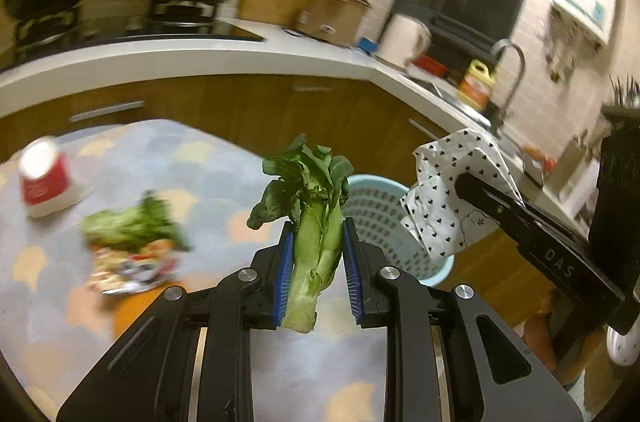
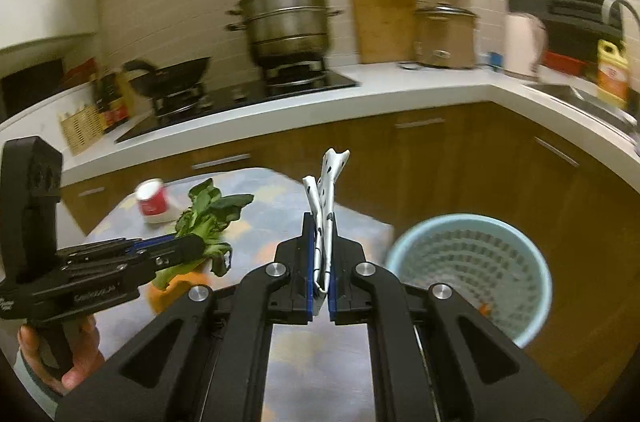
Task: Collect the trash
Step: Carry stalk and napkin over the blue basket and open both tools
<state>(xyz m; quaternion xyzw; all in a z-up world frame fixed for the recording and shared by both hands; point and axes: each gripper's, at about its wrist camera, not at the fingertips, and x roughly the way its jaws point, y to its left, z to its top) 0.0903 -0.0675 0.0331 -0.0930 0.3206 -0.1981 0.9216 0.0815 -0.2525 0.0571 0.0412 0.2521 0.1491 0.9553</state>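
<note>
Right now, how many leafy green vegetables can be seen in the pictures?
2. One bok choy is clamped in the left gripper; another green bunch lies on the table. More may be hidden.

home kitchen | gas stove (image 2: 240, 90) | steamer pot (image 2: 286, 22) | sink tap (image 1: 512, 78)

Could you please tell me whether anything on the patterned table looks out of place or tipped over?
Yes: the red and white paper cup lies tipped on its side at the table's far end, and leafy greens sit loose on a crumpled foil wrapper on the patterned tablecloth.
</note>
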